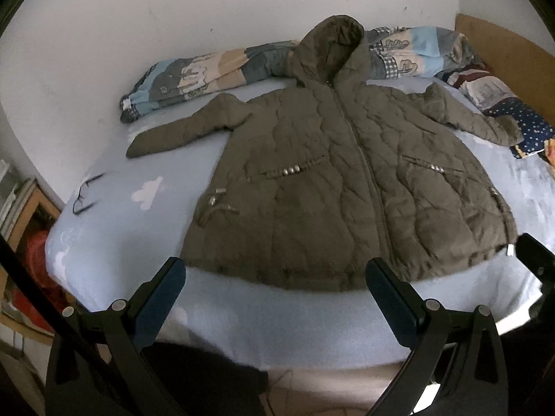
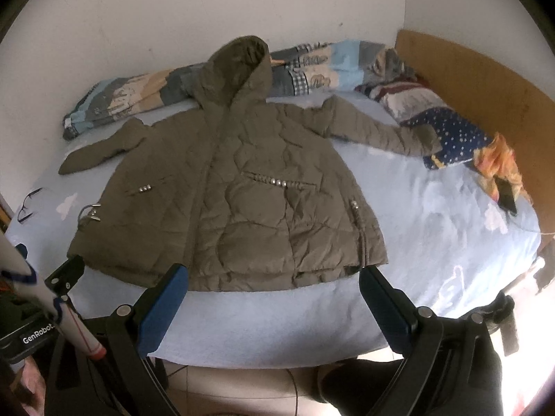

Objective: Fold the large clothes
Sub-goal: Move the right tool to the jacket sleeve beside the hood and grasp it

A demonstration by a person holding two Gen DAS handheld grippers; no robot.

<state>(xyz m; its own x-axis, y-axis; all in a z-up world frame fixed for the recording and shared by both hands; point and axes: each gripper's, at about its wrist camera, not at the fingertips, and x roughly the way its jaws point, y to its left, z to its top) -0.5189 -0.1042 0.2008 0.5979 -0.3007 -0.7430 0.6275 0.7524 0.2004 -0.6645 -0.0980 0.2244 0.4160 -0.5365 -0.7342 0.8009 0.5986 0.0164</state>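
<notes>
An olive quilted hooded jacket (image 1: 333, 180) lies flat and zipped on the light blue bed, hood toward the wall, both sleeves spread sideways. The right wrist view shows the same jacket (image 2: 236, 201) from further right. My left gripper (image 1: 275, 274) hangs open just short of the hem, its blue-padded fingers apart and holding nothing. My right gripper (image 2: 274, 279) is open too, fingers straddling the hem's right part without touching it. The left gripper's tip also appears at the lower left of the right wrist view.
A rolled patterned quilt (image 1: 215, 69) lies along the wall behind the hood. A navy dotted pillow (image 2: 447, 131) and an orange cloth (image 2: 496, 163) with a dark phone sit by the wooden headboard (image 2: 485, 79). Eyeglasses (image 1: 86, 194) rest on the bed's left side.
</notes>
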